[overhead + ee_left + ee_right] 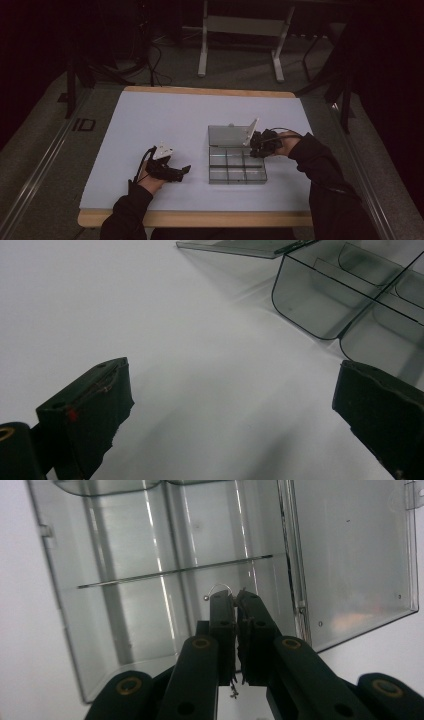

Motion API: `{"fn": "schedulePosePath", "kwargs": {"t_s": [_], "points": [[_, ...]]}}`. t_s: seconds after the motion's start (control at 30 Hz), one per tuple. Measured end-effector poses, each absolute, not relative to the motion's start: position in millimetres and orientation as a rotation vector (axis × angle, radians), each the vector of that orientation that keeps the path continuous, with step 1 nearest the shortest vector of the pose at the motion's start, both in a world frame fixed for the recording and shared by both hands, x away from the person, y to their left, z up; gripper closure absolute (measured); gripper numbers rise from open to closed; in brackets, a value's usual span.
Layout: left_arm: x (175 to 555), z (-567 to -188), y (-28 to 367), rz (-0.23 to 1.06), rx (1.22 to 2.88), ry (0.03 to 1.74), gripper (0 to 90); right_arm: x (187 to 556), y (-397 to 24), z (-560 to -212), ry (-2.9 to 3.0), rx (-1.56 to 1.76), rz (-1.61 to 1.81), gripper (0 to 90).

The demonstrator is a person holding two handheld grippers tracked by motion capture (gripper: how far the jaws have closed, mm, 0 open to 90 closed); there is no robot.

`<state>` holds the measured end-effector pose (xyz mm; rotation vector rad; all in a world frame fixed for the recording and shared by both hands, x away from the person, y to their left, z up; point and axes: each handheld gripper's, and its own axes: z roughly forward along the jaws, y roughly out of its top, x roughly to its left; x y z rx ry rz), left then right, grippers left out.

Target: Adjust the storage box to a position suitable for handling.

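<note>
The small wire piece [220, 587] at the tip of the right tool [235, 600], above the clear box [125, 605], is too small to identify. In the left tool view, the box [350, 295] is cut off by the top and right edges.

The clear box [237, 167] is the one obstacle on the table [150, 125]. Its open lid [227, 135] lies flat behind it, widening its footprint away from the person. Thin dividers [175, 572] split the box into compartments, so entry is from above. Left of the box the white surface is bare up to the left gripper [186, 170], giving wide passage. The right gripper [235, 597] crowds the box's right side.
</note>
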<state>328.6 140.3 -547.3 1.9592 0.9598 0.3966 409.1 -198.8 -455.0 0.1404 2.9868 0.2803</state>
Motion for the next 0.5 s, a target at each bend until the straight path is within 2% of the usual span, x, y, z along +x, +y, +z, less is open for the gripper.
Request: {"fn": "schedulePosePath", "kwargs": {"t_s": [0.5], "points": [[328.5,-547.3,140.4,0.393,1.958,0.956,3.2,419.1,-196.7,-484.4,3.005,0.186,0.286,85.7]]}}
